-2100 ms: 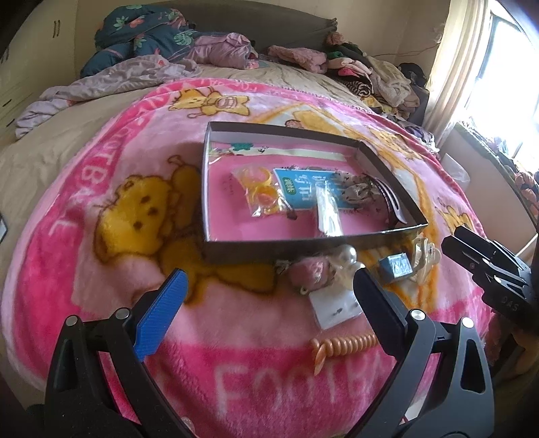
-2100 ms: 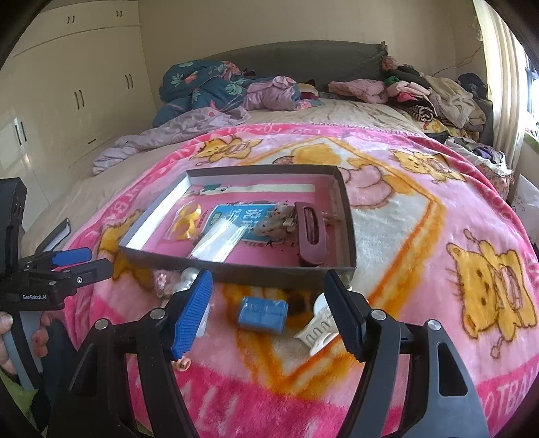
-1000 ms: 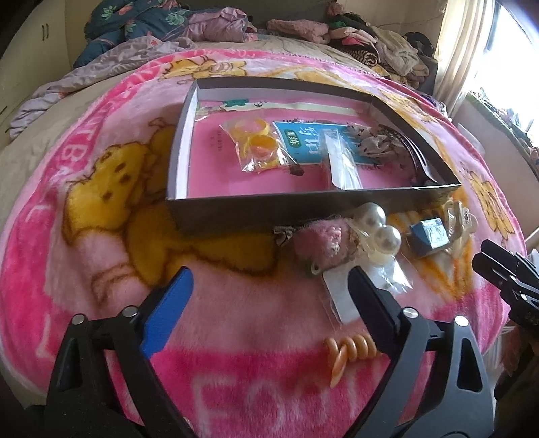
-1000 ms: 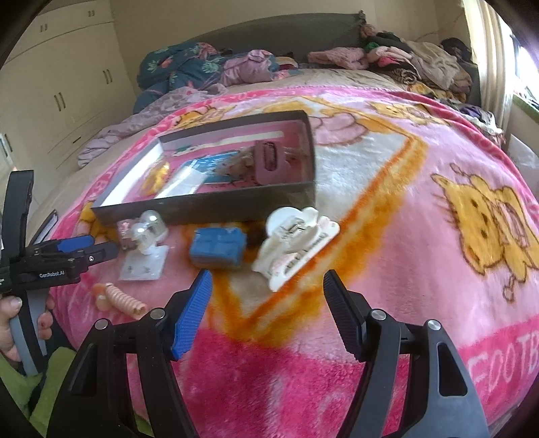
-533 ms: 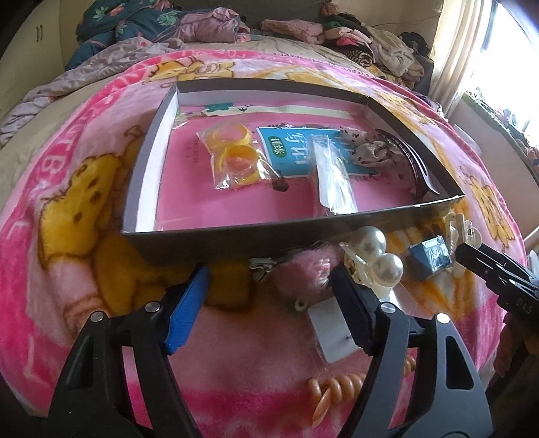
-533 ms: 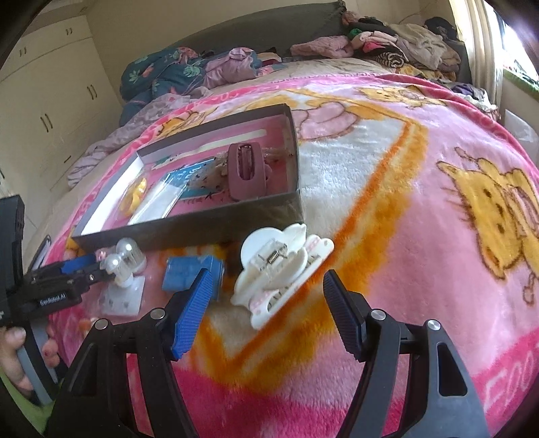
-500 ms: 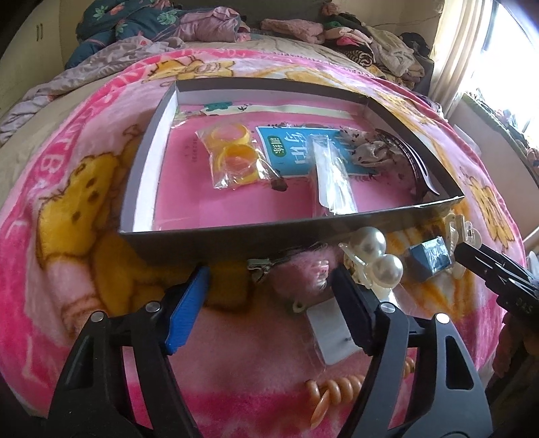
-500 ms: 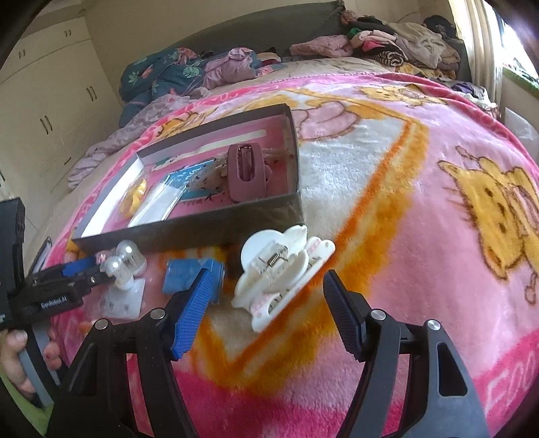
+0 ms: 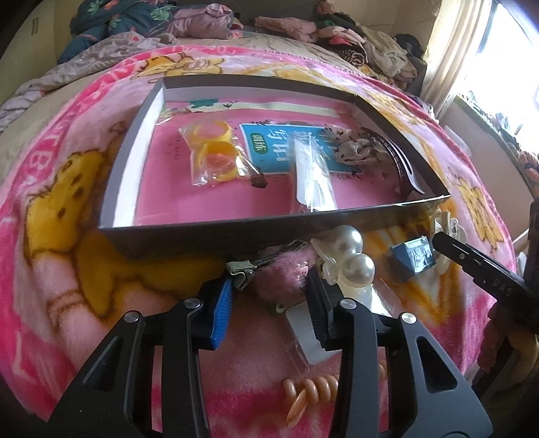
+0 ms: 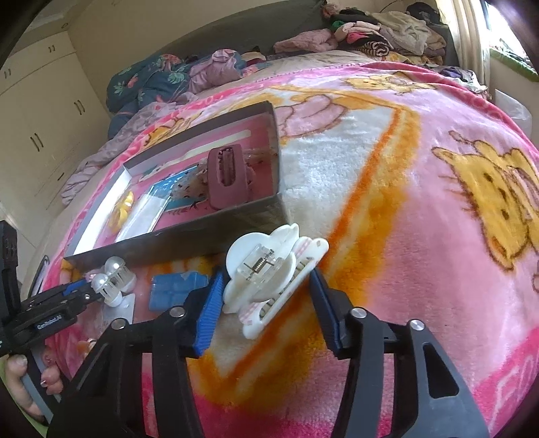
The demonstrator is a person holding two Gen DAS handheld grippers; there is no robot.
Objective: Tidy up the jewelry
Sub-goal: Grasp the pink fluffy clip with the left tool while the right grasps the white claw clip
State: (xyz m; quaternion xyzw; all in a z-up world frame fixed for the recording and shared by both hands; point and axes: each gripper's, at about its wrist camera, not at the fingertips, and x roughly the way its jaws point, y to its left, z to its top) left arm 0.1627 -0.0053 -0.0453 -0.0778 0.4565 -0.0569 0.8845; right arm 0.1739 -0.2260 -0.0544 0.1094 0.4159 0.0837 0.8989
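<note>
A grey open box [image 9: 209, 232] [image 10: 202, 232] lies on the pink blanket and holds bagged yellow rings [image 9: 212, 155], a clear sachet [image 9: 311, 175] and a maroon claw clip [image 10: 227, 175]. Just before its near wall lies a pink fluffy hair clip [image 9: 279, 273]. My left gripper [image 9: 271, 283] is closing on it, with both pads touching its sides. Beside it are a pearl clip [image 9: 350, 249] [image 10: 114, 279] and a small blue box [image 9: 412, 257] [image 10: 178, 289]. My right gripper [image 10: 266, 279] is closing on the white claw clip [image 10: 266, 269], with a pad against each end.
An orange coil hair tie [image 9: 310, 390] and a white card in a clear bag [image 9: 303, 330] lie under the left gripper. Clothes [image 10: 370, 23] are piled at the bed's head. Wardrobe doors [image 10: 40, 118] stand at the left. A hand [image 10: 27, 387] holds the left gripper.
Both grippers moved forward and down toward the items in front of the box, and their jaws narrowed. The left now pinches the pink clip and the right the white claw clip.
</note>
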